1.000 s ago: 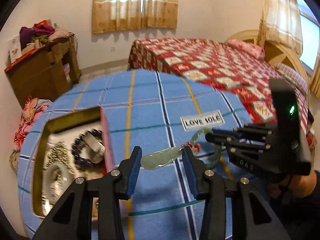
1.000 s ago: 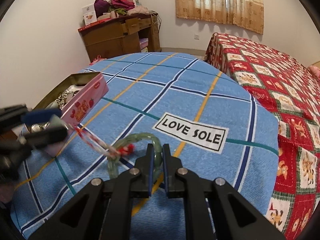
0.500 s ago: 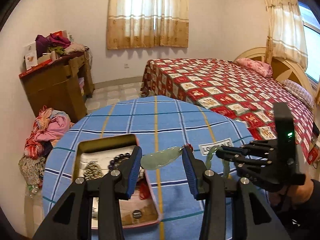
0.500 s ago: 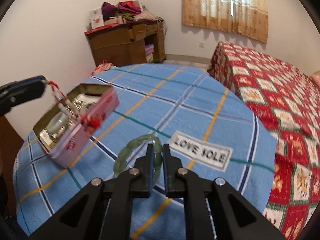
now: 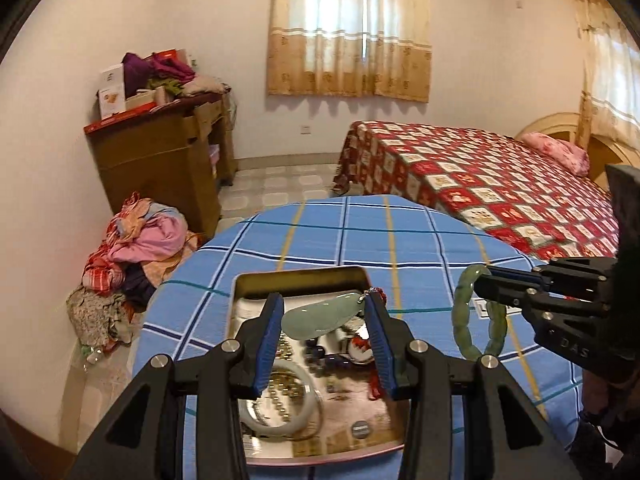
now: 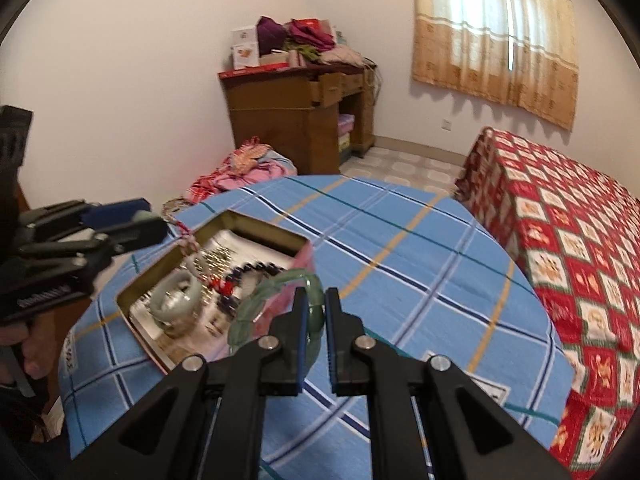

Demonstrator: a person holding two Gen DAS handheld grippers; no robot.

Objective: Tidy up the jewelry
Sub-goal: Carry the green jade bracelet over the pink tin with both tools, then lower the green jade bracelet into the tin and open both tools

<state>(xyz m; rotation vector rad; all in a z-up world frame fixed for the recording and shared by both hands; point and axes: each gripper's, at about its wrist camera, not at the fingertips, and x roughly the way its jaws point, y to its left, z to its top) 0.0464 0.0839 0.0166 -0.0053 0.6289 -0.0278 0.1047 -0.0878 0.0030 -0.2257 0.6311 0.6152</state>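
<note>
- Holding a pale green, leaf-shaped jade pendant [image 5: 320, 317] between the blue pads of the left tongs [image 5: 325, 322], half closed on it, one pad on each end of the stone.
- Hanging from the right end of the pendant: a short cord with red tassel [image 5: 358, 346], dangling down toward the tin.
- Seen from the right wrist view, same left tongs [image 6: 138, 222] at the left edge, raised above the tin with the cord [image 6: 188, 242] trailing below.
- Gripping a mottled green jade bangle [image 6: 276, 306] in the right tongs [image 6: 316, 308], nearly shut, pinching the ring at one spot of its band; ring upright, lifted clear of the cloth.
- Same bangle [image 5: 478, 316] visible in the left wrist view, held by the right tongs [image 5: 486, 286] just beside the tin, to its right.
- Lying open on the worktop with blue checked cloth [image 5: 400, 240]: a rectangular pink metal tin [image 6: 300, 254].
- Resting inside the tin: a whitish bangle [image 6: 176, 294], dark blue bead bracelet [image 6: 256, 270], small golden beads [image 5: 280, 392].
- Standing well apart behind the worktop: bed with red patterned cover [image 5: 480, 176].
</note>
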